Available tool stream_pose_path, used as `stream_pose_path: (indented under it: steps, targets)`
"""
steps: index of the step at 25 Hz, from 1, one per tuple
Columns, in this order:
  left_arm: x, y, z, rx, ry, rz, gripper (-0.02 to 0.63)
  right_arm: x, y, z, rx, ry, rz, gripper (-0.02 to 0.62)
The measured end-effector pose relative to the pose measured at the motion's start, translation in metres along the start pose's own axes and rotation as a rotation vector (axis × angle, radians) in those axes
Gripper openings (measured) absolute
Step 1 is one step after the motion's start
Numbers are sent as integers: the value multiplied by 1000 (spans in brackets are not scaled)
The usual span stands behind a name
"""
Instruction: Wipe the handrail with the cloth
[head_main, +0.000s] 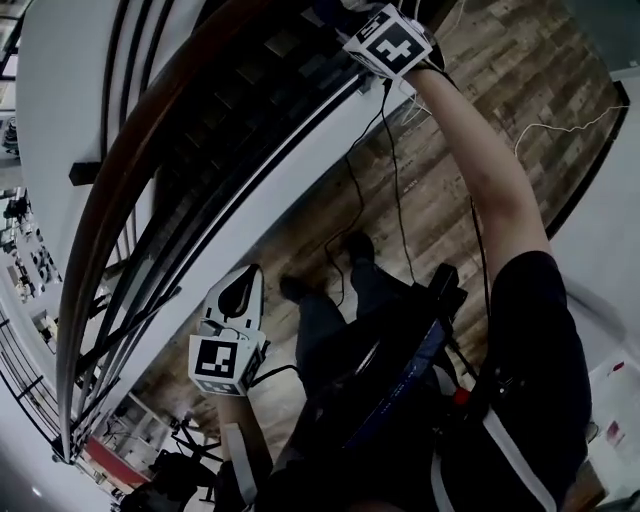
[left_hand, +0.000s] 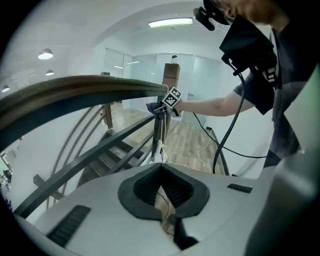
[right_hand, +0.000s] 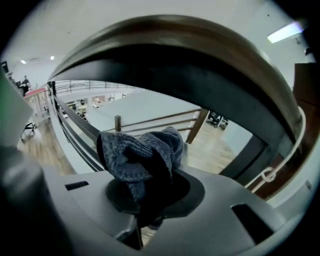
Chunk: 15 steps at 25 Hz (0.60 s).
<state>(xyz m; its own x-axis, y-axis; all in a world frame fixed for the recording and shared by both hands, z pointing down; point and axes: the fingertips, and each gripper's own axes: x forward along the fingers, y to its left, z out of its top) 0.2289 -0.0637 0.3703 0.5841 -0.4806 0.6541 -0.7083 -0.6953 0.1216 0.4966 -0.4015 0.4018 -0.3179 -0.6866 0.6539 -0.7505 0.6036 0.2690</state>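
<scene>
The brown wooden handrail (head_main: 110, 170) curves from the top centre down to the lower left in the head view. My right gripper (head_main: 388, 40) is up at the rail's upper end, shut on a blue-grey knitted cloth (right_hand: 137, 152). In the right gripper view the cloth bunches out of the right gripper (right_hand: 150, 176), just below the underside of the handrail (right_hand: 200, 45). My left gripper (head_main: 240, 292) hangs lower, beside the staircase's white edge and apart from the rail. Seen in its own view, the left gripper (left_hand: 161, 166) has its tips together and holds nothing. That view shows the handrail (left_hand: 75, 90) above and the right gripper (left_hand: 167, 102) at its far end.
Dark metal balusters (head_main: 150, 300) and stair treads (left_hand: 112, 160) run under the rail. A plank floor (head_main: 440, 190) lies below with black and white cables (head_main: 395, 190) trailing across it. The person's shoes (head_main: 355, 245) stand by the white stair stringer (head_main: 260, 200).
</scene>
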Motion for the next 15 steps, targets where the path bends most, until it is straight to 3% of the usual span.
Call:
stream_pose_path:
  steps: [8,15]
  targets:
    - [-69,-12,21,0,-87,119,8,-87,180,50,-140,-107,420,43]
    - [-128,-22,1,18,-220,183,8,-180,306,86,-85,-274,660,43]
